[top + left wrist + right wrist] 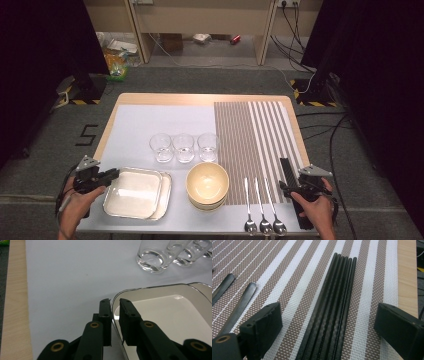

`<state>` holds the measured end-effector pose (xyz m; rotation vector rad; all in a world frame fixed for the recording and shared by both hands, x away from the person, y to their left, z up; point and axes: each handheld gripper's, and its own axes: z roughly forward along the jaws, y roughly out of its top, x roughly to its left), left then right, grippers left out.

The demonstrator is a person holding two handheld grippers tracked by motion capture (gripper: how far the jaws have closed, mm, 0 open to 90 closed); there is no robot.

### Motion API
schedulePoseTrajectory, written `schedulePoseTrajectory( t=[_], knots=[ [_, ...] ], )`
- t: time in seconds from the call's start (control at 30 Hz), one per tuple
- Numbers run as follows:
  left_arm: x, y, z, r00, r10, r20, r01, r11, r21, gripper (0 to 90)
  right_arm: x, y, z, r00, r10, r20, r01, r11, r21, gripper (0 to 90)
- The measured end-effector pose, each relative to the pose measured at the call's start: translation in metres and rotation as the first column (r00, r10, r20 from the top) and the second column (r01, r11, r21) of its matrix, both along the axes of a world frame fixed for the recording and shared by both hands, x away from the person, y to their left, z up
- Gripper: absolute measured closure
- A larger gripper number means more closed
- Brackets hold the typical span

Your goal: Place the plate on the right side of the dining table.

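At the near left of the table, the left gripper (114, 302) has its jaws pinched almost together on the near-left rim of the top metal tray (175, 287), one jaw outside the rim and one inside; that tray sits nested in a second tray (166, 192) beneath it. At the near right, the right gripper (327, 322) hangs with its jaws spread wide on either side of a bundle of black chopsticks (334, 305) lying on the striped placemat (287, 285), not yet touching them. Left of the chopsticks lie three spoons (264, 222), then a stack of bowls (207, 185). Farther off stand three clear glasses (183, 147) in a row.

The thin rim gives little purchase, so the tray could slip out or drag the lower one with it when lifted. The round chopsticks may roll apart as the jaws close, leaving some behind.
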<state>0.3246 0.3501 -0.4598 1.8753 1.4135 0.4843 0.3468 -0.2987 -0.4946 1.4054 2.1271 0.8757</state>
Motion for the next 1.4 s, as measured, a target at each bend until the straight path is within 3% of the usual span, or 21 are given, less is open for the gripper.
schedulePoseTrajectory(
  t=[0.1,0.47,0.53,0.7,0.73,0.83,0.9,1.0,1.13,1.4],
  knots=[
    [-0.001,0.002,0.000,0.9999,0.008,-0.007,-0.008,0.9999,-0.010,75.5,0.000,0.000,0.000,1.0000,0.000,0.000,0.000,1.000,0.000,8.2],
    [-0.005,0.002,-0.003,0.9936,0.023,-0.111,-0.031,0.9965,-0.077,65.7,0.000,0.000,0.000,1.0000,0.000,0.000,0.000,1.000,0.000,8.2],
    [-0.003,0.003,-0.006,0.9918,0.015,-0.126,-0.030,0.9931,-0.114,65.5,0.000,0.000,0.000,1.0000,0.000,0.000,0.000,1.000,0.000,8.2],
    [-0.002,0.004,-0.005,0.9909,0.008,-0.134,-0.028,0.9889,-0.146,74.9,0.000,0.000,0.000,1.0000,0.000,0.000,0.000,1.000,0.000,8.2],
    [-0.002,0.004,-0.005,0.9900,0.000,-0.141,-0.020,0.9894,-0.144,80.9,0.000,0.000,0.000,1.0000,0.000,0.000,0.000,1.000,0.000,8.2],
    [0.000,0.001,-0.004,0.9916,0.002,-0.130,-0.018,0.9919,-0.126,82.0,0.000,0.000,0.000,1.0000,0.000,0.000,0.000,1.000,0.000,8.2],
    [0.002,0.000,-0.003,0.9943,0.002,-0.107,-0.018,0.9892,-0.146,84.4,0.000,0.000,0.000,1.0000,0.000,0.000,0.000,1.000,0.000,8.2],
    [0.004,-0.001,0.001,0.9976,-0.001,-0.069,-0.013,0.9783,-0.207,86.6,0.000,0.000,0.000,1.0000,0.000,0.000,0.000,1.000,0.000,8.2],
    [0.006,-0.003,0.009,0.9994,-0.020,-0.029,0.013,0.9778,-0.209,88.3,0.000,0.000,0.000,1.0000,0.000,0.000,0.000,1.000,0.000,8.2],
    [0.006,-0.004,0.013,0.9993,-0.036,-0.011,0.032,0.9749,-0.220,88.4,0.000,0.000,0.000,1.0000,0.000,0.000,0.000,1.000,0.000,8.2]
  ],
)
